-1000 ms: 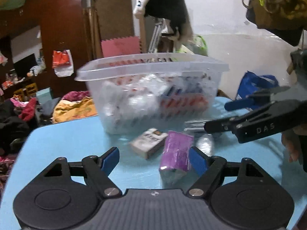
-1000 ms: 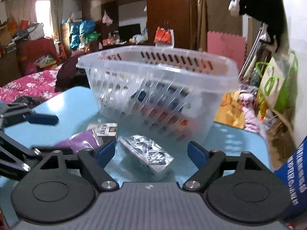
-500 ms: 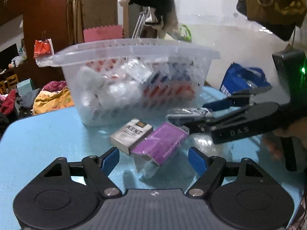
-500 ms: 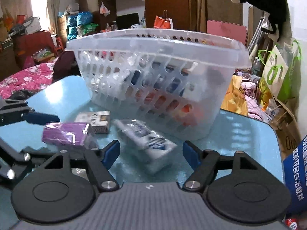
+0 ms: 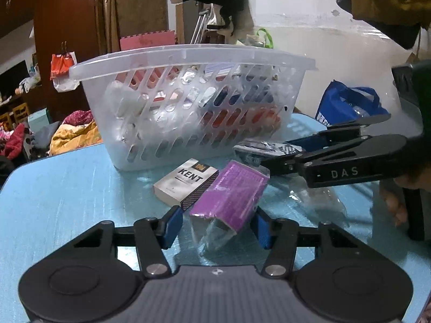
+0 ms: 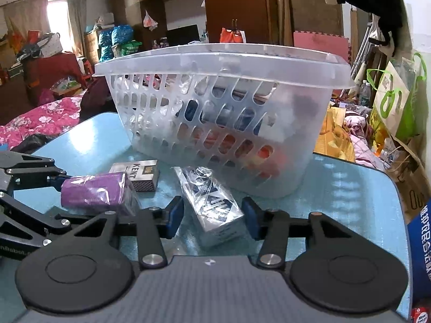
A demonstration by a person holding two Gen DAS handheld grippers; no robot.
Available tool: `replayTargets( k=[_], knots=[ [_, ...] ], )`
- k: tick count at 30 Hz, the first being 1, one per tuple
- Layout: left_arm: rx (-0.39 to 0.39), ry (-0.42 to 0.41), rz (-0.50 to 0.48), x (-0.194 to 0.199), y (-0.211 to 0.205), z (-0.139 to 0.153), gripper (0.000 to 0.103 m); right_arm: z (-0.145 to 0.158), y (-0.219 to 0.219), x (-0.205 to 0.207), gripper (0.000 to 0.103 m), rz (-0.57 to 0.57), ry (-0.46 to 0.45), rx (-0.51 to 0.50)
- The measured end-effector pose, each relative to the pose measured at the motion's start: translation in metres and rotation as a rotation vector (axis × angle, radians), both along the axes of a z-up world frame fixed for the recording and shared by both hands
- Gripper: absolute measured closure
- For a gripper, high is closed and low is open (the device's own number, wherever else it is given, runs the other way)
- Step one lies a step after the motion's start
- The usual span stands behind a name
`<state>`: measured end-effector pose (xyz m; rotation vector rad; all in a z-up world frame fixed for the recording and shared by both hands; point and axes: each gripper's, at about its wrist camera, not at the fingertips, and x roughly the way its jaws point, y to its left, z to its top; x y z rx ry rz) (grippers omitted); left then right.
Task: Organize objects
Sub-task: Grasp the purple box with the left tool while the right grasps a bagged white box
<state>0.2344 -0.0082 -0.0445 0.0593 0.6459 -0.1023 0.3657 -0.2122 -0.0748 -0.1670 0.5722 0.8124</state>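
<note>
A purple wrapped pack [image 5: 229, 199] lies on the blue table [image 5: 67, 188], between the fingers of my left gripper [image 5: 217, 228]. Its jaws are closing; the right pad is against the pack, and a gap shows at the left pad. A silver and dark wrapped pack [image 6: 212, 204] sits between the pads of my right gripper [image 6: 212, 216], whose jaws are closing and look pressed to both its sides. A white Kent pack [image 5: 186, 183] lies flat beside the purple one. The clear slotted basket [image 5: 188, 56] stands behind, holding several items.
A person's hand [image 5: 396, 204] holds the right gripper at the table's right side. A blue bag [image 5: 347, 105] sits beyond the table's far right edge. Bedding and clutter fill the room around the table. Crumpled clear wrap [image 5: 315, 199] lies under the right gripper.
Both grippers' jaws have narrowed. The left gripper has moved forward and down around the purple pack. The right pads have come in against the silver pack.
</note>
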Motion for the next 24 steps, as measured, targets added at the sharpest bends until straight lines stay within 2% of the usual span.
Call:
replayTargets(
  k=[5, 6, 7, 17, 24],
  knots=[
    [0.000, -0.004, -0.003, 0.000, -0.002, 0.000, 0.045, 0.001, -0.001, -0.003, 0.053, 0.002, -0.004, 0.007],
    [0.000, -0.009, -0.004, -0.001, -0.002, 0.000, 0.049, 0.001, 0.000, -0.002, 0.054, 0.004, -0.004, 0.011],
    [0.001, -0.017, -0.005, -0.003, -0.002, 0.001, 0.061, 0.001, 0.000, -0.003, 0.054, 0.007, -0.004, 0.017],
    [-0.015, -0.086, -0.001, -0.014, 0.002, 0.006, 0.062, 0.008, -0.015, -0.007, 0.055, -0.012, -0.048, 0.115],
    [-0.013, -0.092, 0.002, -0.015, 0.003, 0.006, 0.062, 0.010, -0.016, -0.009, 0.056, 0.003, -0.068, 0.136]
  ],
)
